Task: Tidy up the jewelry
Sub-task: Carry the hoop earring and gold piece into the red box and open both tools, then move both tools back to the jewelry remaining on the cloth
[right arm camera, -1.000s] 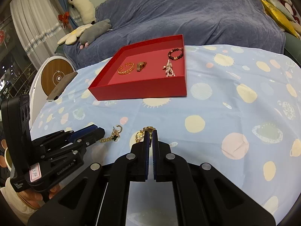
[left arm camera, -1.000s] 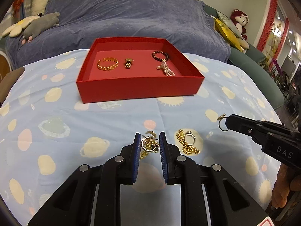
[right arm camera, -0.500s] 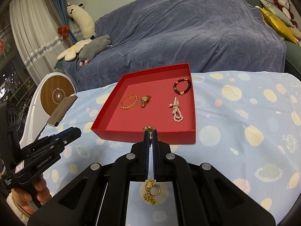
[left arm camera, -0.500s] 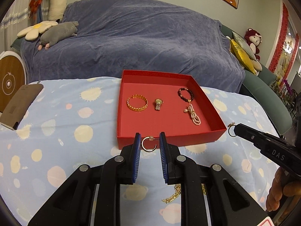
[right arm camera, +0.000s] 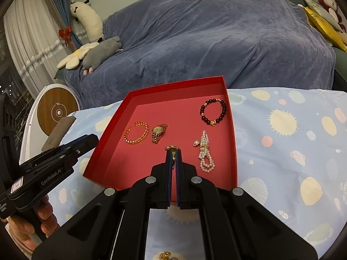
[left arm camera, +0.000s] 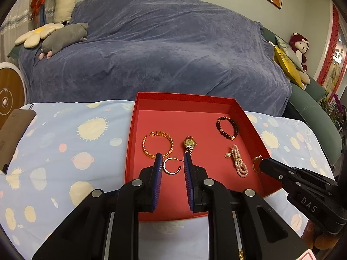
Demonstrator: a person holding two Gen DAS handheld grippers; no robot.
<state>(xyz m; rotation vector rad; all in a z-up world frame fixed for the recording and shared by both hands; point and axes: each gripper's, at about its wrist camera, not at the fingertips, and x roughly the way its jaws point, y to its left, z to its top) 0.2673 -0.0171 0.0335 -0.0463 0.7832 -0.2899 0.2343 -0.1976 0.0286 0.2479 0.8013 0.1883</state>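
Note:
A red tray on the spotted cloth holds a gold chain bangle, a gold watch, a dark bead bracelet and a pearl piece. My left gripper hangs over the tray's front left, shut on a gold hoop earring. My right gripper is over the tray's front middle, shut on a small gold ring. A gold chain lies on the cloth behind the grippers.
A sofa under a blue cover runs behind the table, with plush toys on it. A brown flat object lies at the table's left edge. A round white device with a wooden disc stands beyond that edge.
Both grippers have travelled forward from the bare cloth to above the red tray, carrying the earring and the ring. The gold chain stayed behind on the cloth.

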